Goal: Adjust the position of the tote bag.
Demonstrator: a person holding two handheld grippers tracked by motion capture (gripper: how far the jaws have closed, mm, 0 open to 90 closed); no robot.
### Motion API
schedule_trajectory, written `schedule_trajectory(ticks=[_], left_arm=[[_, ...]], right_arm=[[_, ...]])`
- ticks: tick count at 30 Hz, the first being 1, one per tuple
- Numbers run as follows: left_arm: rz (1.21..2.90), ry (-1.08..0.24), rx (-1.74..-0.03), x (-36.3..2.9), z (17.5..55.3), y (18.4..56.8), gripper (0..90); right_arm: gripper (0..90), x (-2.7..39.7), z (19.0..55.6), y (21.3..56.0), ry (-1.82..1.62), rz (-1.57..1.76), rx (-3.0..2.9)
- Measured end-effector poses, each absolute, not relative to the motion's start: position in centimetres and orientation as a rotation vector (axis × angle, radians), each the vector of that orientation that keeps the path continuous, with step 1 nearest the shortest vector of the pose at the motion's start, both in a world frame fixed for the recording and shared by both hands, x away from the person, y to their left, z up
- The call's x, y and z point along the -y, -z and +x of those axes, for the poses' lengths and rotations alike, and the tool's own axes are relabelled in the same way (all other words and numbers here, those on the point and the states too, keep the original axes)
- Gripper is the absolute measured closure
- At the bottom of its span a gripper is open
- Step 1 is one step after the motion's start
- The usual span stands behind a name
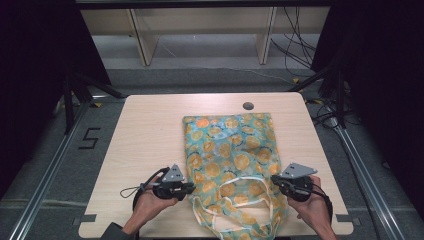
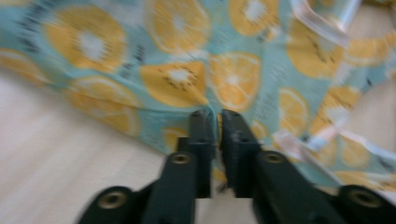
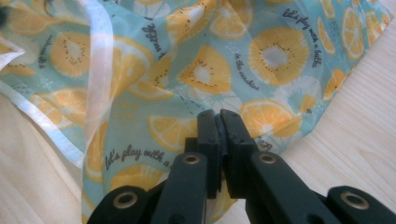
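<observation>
One tote bag on table; two tongs, left and right, each clamping its edge.

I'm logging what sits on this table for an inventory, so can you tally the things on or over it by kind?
Fabric tote bag with orange-slice print: 1
Bag handles, pale straps: 2
Hand-held gripper: 2, left hand-held gripper and right hand-held gripper, one at each side edge of the bag
Round cable hole in the table: 1
Total: 6

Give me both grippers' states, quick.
Left gripper: nearly closed, pinching the edge of the fabric bag.
Right gripper: closed on the bag's other side edge.
</observation>
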State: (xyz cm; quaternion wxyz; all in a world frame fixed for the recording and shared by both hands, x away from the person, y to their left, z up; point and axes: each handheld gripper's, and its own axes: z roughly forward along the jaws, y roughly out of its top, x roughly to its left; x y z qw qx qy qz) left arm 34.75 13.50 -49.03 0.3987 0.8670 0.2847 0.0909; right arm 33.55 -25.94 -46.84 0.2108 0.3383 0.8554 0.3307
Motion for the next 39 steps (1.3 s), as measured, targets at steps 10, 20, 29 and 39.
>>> schedule_trajectory(ticks=[10,20,29,39], left_arm=[[2.13,-0.22,-0.548,-10.2,32.5,45.7,50.8],[2.27,-0.175,-0.51,-6.3,33.8,48.2,58.0],[2.278,-0.351,-0.452,-6.2,37.1,46.8,89.7],[2.141,-0.149,-0.557,-6.8,37.0,45.0,59.4]], right_arm=[[87.5,25.5,33.6,46.8,-0.937,0.949,-2.39],[87.2,25.3,33.7,46.7,-0.949,0.926,-2.4],[86.7,25.4,33.7,46.6,-0.96,0.908,-2.398],[77.4,25.9,33.5,45.4,-1.037,0.939,-2.375]])
